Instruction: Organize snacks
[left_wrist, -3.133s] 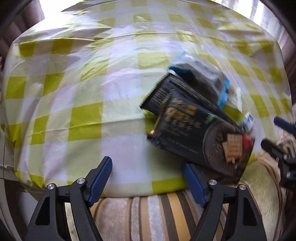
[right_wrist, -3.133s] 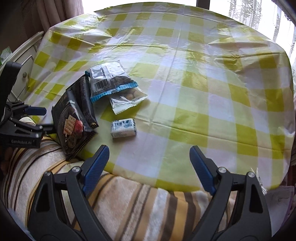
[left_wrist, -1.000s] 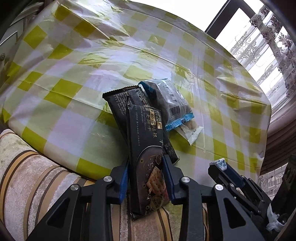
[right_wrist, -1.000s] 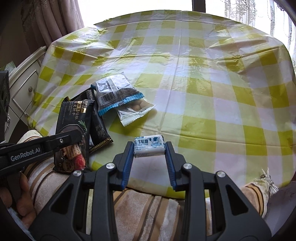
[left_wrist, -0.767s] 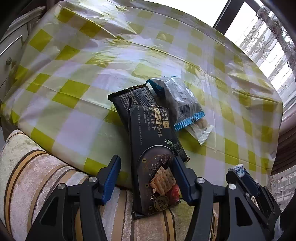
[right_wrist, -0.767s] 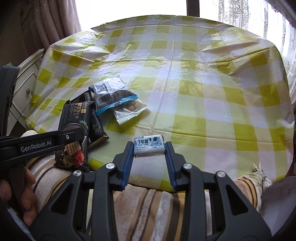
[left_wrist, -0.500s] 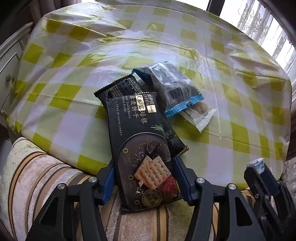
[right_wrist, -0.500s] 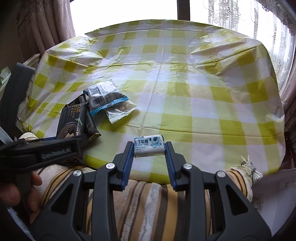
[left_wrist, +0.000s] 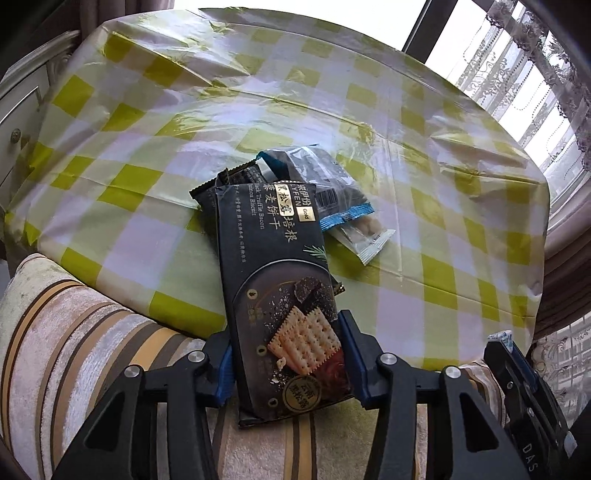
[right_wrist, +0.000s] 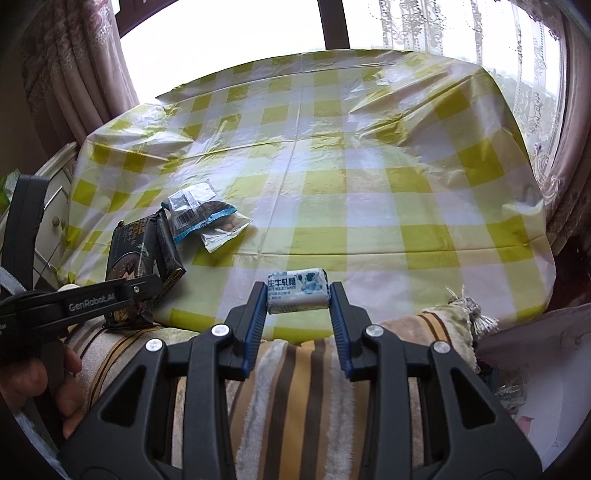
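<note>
Cracker pack (left_wrist: 284, 295) clamped in left gripper (left_wrist: 286, 354), long axis pointing away toward checkered table (left_wrist: 147, 155), near end overhanging the striped cushion (left_wrist: 74, 332). Right gripper (right_wrist: 298, 314) pinches milk candy (right_wrist: 297, 293) crosswise; its far side hidden.

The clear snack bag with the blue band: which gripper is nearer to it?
Left. The left gripper, shut on the black cracker pack, sits just short of the clear bag. The right gripper, holding the white candy, is farther off.
</note>
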